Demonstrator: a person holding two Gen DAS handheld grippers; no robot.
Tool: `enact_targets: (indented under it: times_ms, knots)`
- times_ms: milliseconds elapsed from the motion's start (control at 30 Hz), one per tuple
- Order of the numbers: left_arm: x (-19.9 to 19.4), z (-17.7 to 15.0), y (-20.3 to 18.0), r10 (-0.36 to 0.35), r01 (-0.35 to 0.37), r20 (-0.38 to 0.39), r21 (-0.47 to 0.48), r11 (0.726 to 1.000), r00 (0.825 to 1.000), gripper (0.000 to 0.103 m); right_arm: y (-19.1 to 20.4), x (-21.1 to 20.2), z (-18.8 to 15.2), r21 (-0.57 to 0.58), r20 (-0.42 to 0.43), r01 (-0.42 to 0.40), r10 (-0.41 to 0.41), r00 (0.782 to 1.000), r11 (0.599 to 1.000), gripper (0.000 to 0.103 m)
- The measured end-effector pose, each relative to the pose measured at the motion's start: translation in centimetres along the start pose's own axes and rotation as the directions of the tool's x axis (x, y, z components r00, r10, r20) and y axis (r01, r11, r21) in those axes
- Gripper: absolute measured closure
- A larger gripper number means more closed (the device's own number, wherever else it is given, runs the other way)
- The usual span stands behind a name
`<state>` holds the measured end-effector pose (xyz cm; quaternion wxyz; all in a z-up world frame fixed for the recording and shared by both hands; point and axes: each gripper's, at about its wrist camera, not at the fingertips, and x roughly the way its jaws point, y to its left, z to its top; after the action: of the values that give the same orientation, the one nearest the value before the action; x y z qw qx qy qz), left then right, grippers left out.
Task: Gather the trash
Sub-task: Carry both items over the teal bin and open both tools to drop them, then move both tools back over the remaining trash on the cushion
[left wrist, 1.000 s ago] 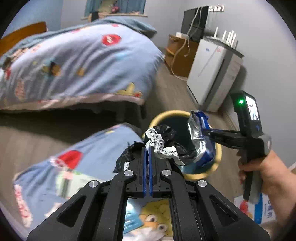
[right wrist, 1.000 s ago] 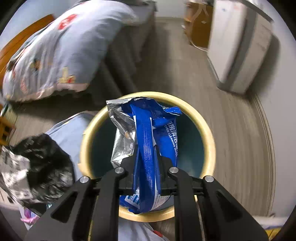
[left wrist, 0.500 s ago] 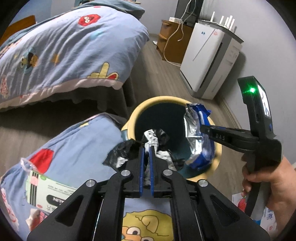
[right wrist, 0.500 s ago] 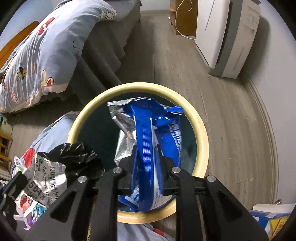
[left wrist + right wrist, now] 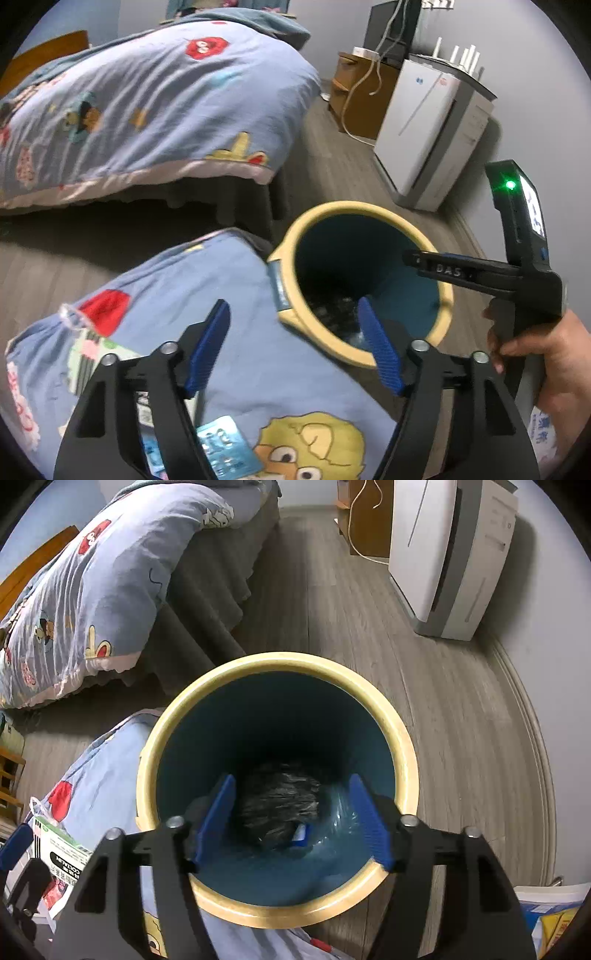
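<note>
Release step: left gripper [image 5: 291, 350] and right gripper [image 5: 291, 819], jaws just opened, empty above bin [image 5: 406, 753]; wrappers [image 5: 280, 805] inside. Next: fetch remaining litter.

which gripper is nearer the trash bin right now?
Right. The right gripper, jaws open, hangs directly over the trash bin mouth. The left gripper, also open, sits off the bin's rim, mostly above the blue quilt.
</note>
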<state>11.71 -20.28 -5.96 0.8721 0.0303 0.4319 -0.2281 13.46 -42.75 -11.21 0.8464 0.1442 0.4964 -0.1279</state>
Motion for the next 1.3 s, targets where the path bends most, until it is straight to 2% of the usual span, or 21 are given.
enact_targets:
  times_ms: [133, 200, 500, 800, 1033, 1133, 1300]
  knots:
    - [-2.0, -0.3, 2.0, 0.037, -0.036, 0.021, -0.034, 0.999, 0.999, 0.019, 0.3, -0.7, 0.0, 0.004, 0.027, -0.028, 0.028, 0.999, 1.0, 0.01]
    - [-3.2, -0.5, 3.5, 0.067, -0.065, 0.033, -0.056, 0.996, 0.997, 0.016, 0.4, -1.0, 0.0, 0.002, 0.037, -0.032, 0.032, 0.999, 0.999, 0.006]
    - [-8.7, -2.3, 10.8, 0.192, -0.179, 0.054, -0.191, 0.965, 0.98, 0.01, 1.8, -2.3, -0.5, -0.017, 0.047, -0.048, 0.049, 0.998, 0.999, 0.006]
    - [-14.1, -5.9, 16.8, 0.33, -0.309, 0.04, -0.262, 0.914, 0.943, 0.008, 6.2, -4.1, -1.5, -0.103, 0.056, -0.107, 0.113, 0.992, 0.989, 0.006]
    - [-15.6, -8.6, 19.7, 0.39, -0.365, 0.024, -0.304, 0.88, 0.92, 0.007, 11.7, -4.9, -2.9, -0.233, 0.051, -0.143, 0.159, 0.986, 0.962, 0.006]
    - [-15.7, -9.5, 20.5, 0.398, -0.373, 0.021, -0.309, 0.875, 0.917, 0.007, 14.3, -5.3, -3.7, -0.291, 0.047, -0.161, 0.182, 0.982, 0.943, 0.006]
    - [-15.1, -10.3, 21.4, 0.388, -0.365, 0.015, -0.306, 0.879, 0.922, 0.007, 18.7, -5.3, -5.5, -0.399, 0.022, -0.196, 0.223, 0.975, 0.896, 0.006]
